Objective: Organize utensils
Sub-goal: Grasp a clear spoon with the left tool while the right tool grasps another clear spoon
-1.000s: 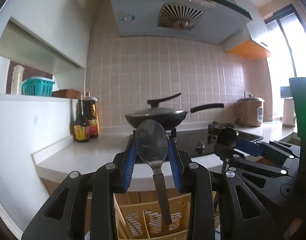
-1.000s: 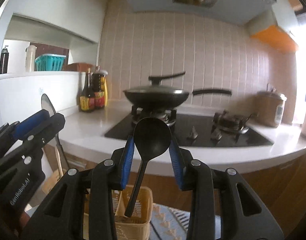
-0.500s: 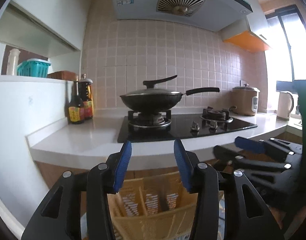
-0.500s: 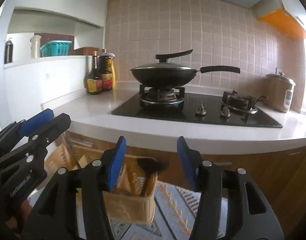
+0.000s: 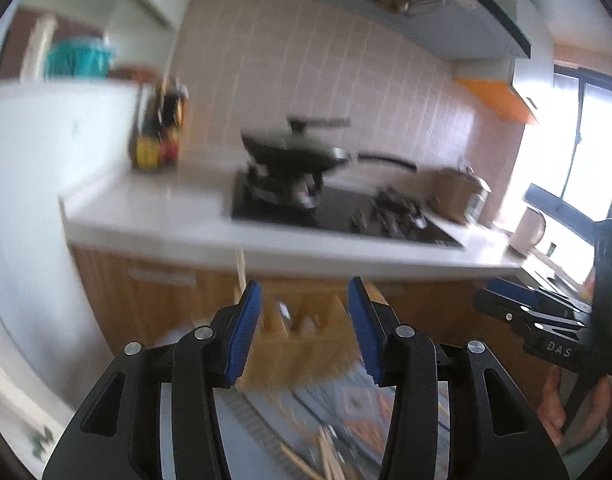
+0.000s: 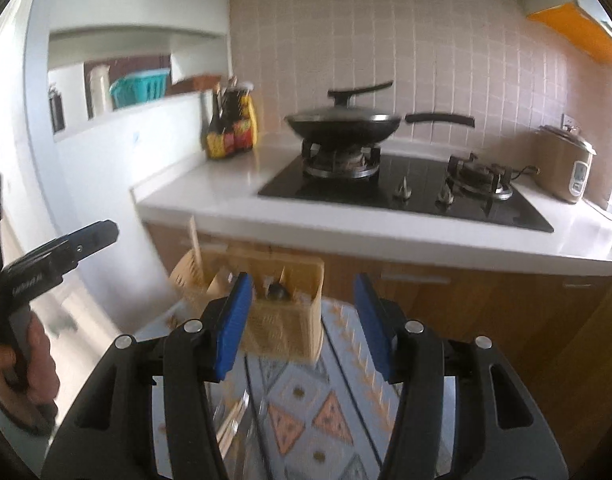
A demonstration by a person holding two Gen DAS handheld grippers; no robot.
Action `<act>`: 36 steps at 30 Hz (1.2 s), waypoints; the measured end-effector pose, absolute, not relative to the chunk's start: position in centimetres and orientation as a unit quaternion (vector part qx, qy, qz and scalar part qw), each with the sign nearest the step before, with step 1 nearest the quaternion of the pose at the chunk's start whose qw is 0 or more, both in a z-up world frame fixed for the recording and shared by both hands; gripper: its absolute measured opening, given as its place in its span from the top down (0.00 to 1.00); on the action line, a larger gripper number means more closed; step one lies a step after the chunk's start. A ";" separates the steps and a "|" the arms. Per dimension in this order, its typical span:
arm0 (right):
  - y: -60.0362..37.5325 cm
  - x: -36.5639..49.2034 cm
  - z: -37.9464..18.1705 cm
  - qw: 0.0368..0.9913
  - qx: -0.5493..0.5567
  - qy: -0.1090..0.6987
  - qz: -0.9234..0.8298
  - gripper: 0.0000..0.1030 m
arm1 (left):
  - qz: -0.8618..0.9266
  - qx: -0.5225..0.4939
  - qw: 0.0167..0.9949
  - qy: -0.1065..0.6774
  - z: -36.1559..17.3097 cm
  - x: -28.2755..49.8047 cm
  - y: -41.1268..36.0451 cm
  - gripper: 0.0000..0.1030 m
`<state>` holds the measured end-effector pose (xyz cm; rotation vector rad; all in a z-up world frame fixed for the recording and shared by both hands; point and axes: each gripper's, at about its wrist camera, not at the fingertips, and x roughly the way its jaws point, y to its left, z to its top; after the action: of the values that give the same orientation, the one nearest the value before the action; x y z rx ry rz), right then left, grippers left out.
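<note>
A tan slotted utensil holder point(image 6: 284, 308) stands on a patterned mat point(image 6: 306, 412); it also shows, blurred, in the left wrist view point(image 5: 302, 344). A black spoon bowl point(image 6: 277, 290) sits inside it, and a wooden stick point(image 6: 195, 250) stands at its left. My right gripper point(image 6: 304, 322) is open and empty, just in front of the holder. My left gripper point(image 5: 304, 332) is open and empty, also facing the holder. Loose wooden chopsticks point(image 5: 325, 460) lie on the mat below the left gripper. Pale utensils point(image 6: 234, 420) lie on the mat by the right gripper.
Behind the holder is a white counter point(image 6: 385, 224) with a black hob and a lidded wok point(image 6: 341, 122). Sauce bottles point(image 6: 232, 128) stand at its left, a rice cooker point(image 6: 563, 168) at the right. Wooden cabinet fronts point(image 6: 485, 304) lie below the counter.
Both grippers let go of their spoons, which dropped into the holder. Both grippers have since tilted down and drawn back, and the mat and loose utensils have come into view.
</note>
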<state>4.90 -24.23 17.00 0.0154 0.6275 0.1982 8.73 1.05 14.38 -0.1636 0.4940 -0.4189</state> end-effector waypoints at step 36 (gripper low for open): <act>-17.4 5.8 -4.1 0.795 -0.088 0.576 0.169 0.90 | -0.198 0.154 0.828 0.501 -6.0 6.0 -6.0 0.78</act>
<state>5.79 -17.42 -4.08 -0.1900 1.2374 0.3634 5.99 -6.04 -5.96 0.3273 1.0642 -0.4198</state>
